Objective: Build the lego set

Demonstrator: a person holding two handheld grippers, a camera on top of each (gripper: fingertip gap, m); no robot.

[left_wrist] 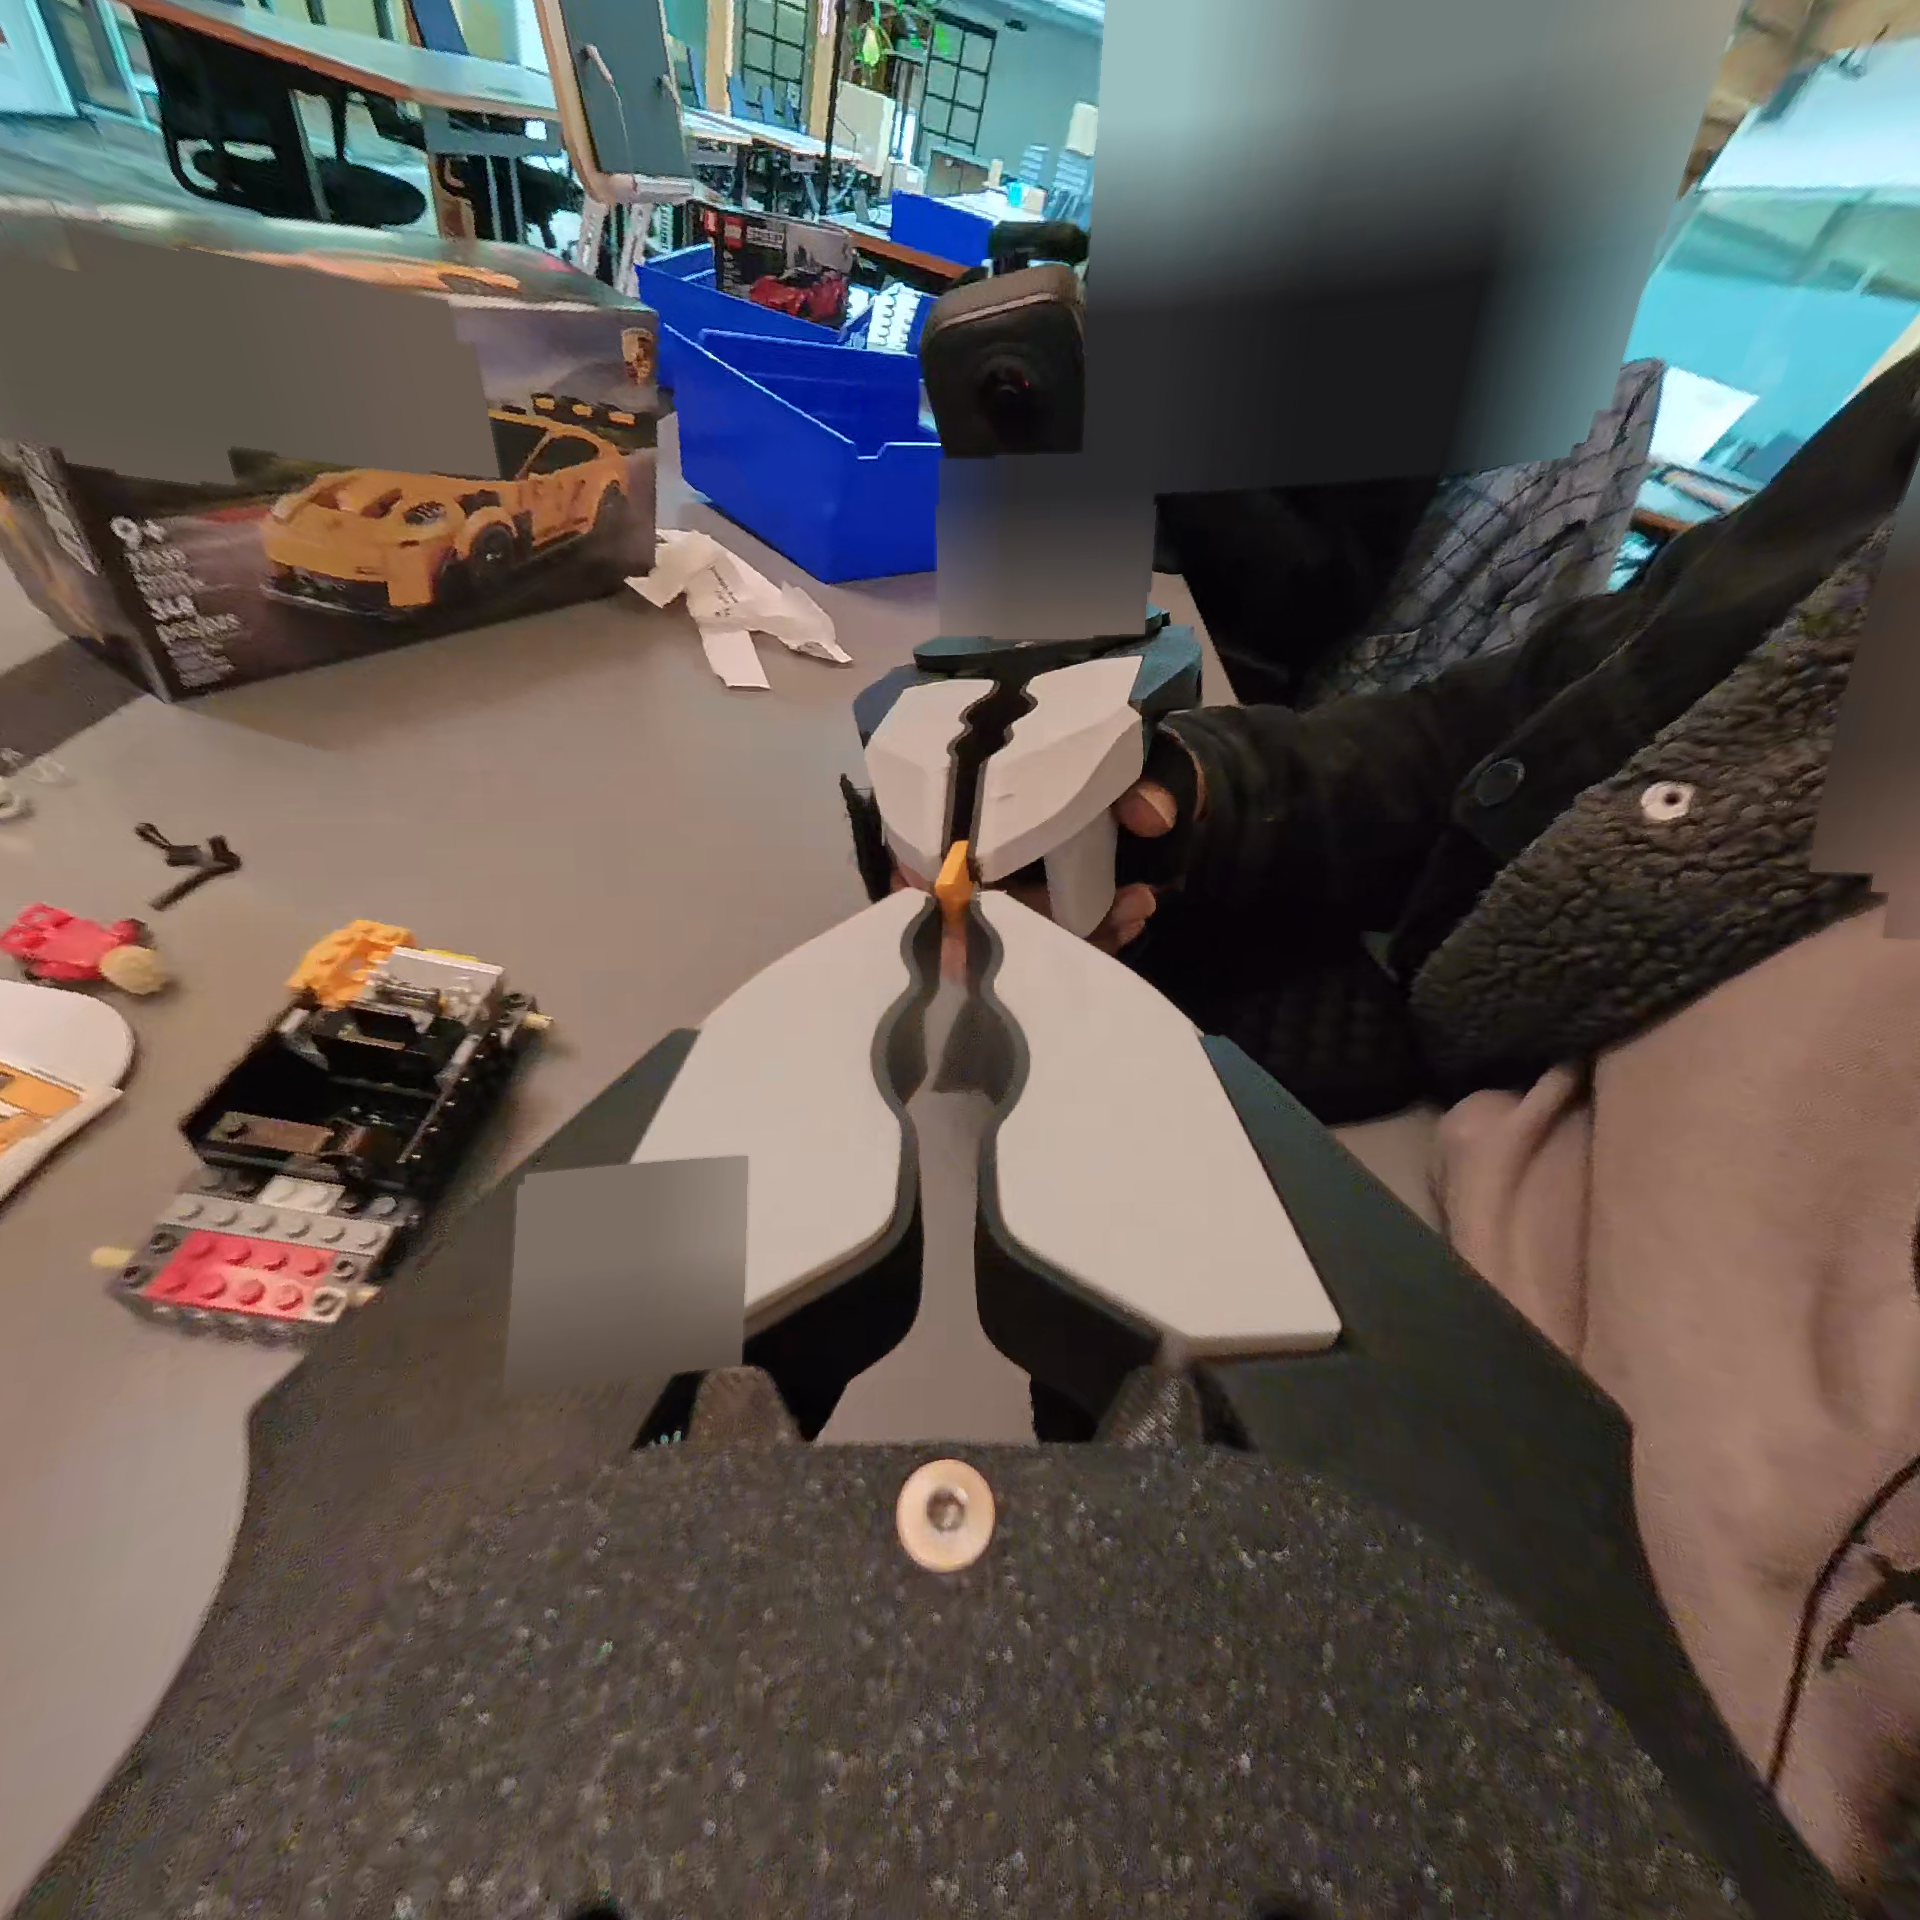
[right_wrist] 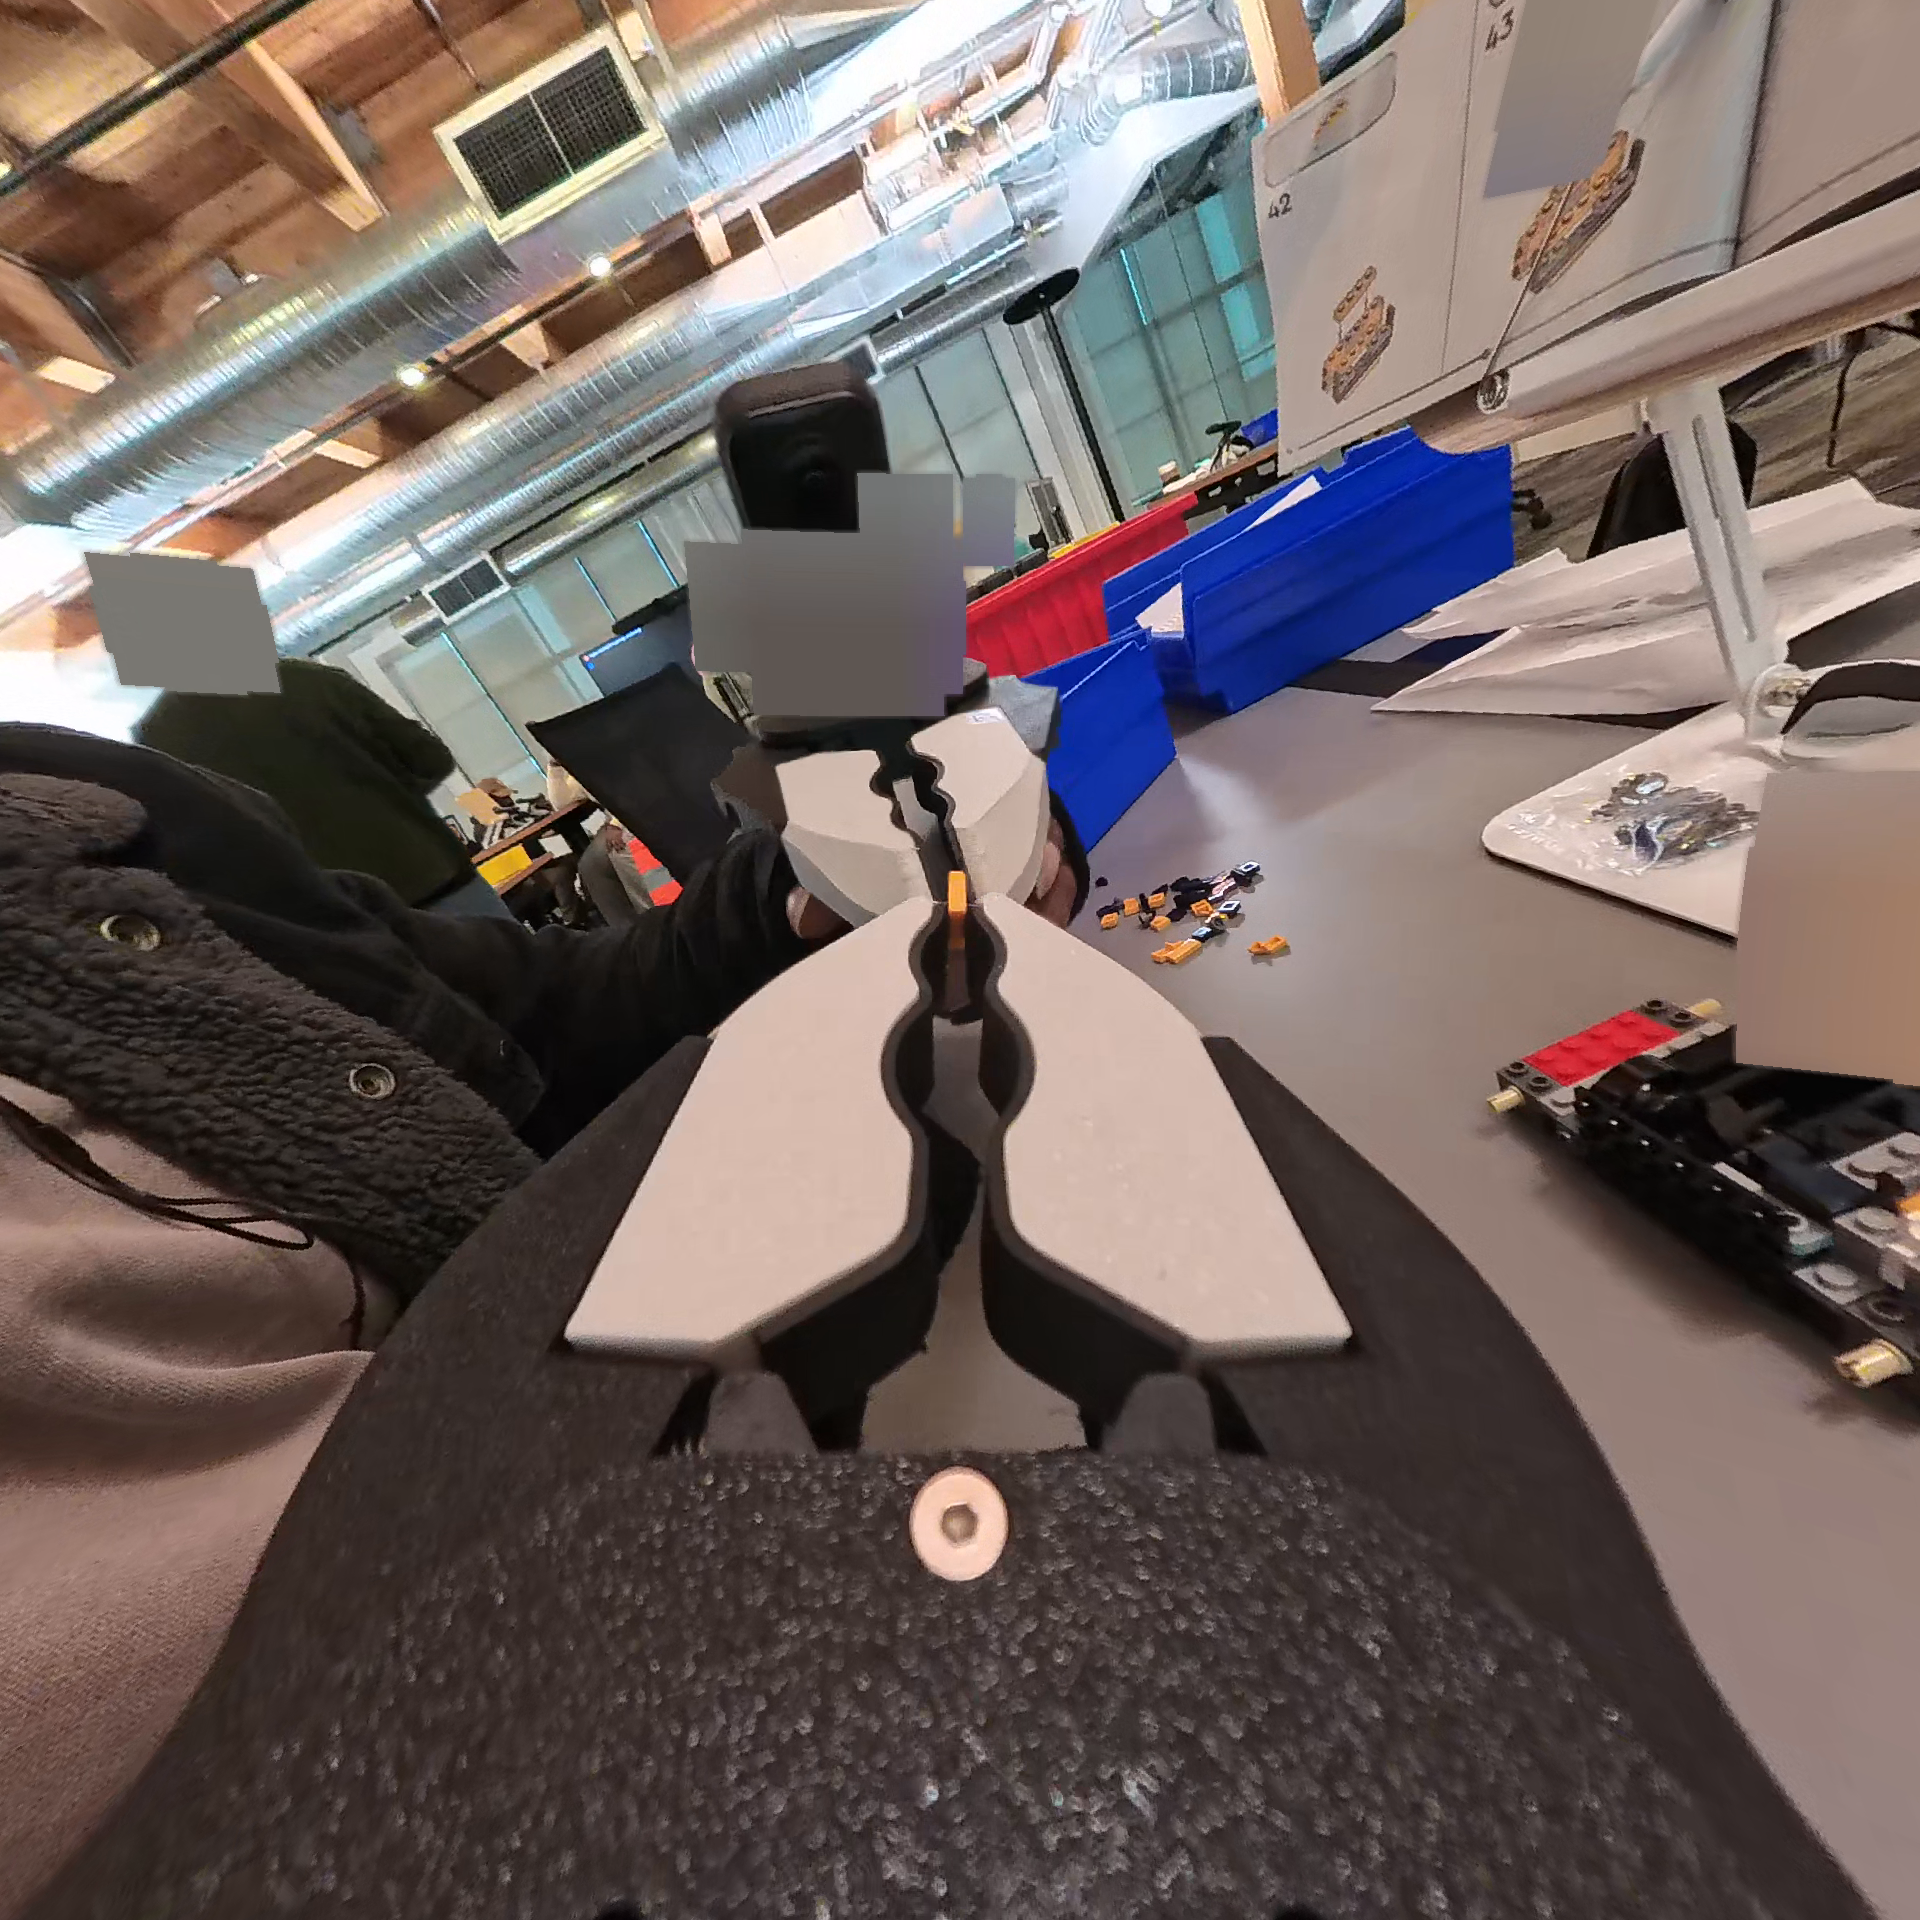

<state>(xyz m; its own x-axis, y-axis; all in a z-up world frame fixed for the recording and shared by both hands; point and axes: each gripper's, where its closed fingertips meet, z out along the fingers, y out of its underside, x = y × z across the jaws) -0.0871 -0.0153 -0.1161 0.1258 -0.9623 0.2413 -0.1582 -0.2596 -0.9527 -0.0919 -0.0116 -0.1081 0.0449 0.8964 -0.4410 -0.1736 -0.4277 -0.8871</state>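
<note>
My left gripper (left_wrist: 951, 920) and my right gripper (right_wrist: 956, 920) are held above the grey table, tip to tip. A small orange lego piece (left_wrist: 952, 881) sits pinched where the tips meet; it also shows in the right wrist view (right_wrist: 956, 914), with a dark part just below it. Both pairs of jaws are closed on it. I cannot tell whether it is one piece or two. The partly built black car chassis (left_wrist: 322, 1122) with red and orange bricks lies on the table to the left; it also shows at the right of the right wrist view (right_wrist: 1745, 1143).
The lego box (left_wrist: 364, 520) and blue bins (left_wrist: 810, 436) stand at the back. Crumpled paper (left_wrist: 738, 603), small black parts (left_wrist: 192, 862) and a red sub-assembly (left_wrist: 62, 940) lie about. Loose orange and black pieces (right_wrist: 1195, 914), a bag of parts (right_wrist: 1652, 821) and an instruction booklet (right_wrist: 1455, 208) are nearby. The grippers are tip to tip, or close to it. Both grippers' tips are roughly 30 centimeters from the red sub-assembly (left_wrist: 62, 940).
</note>
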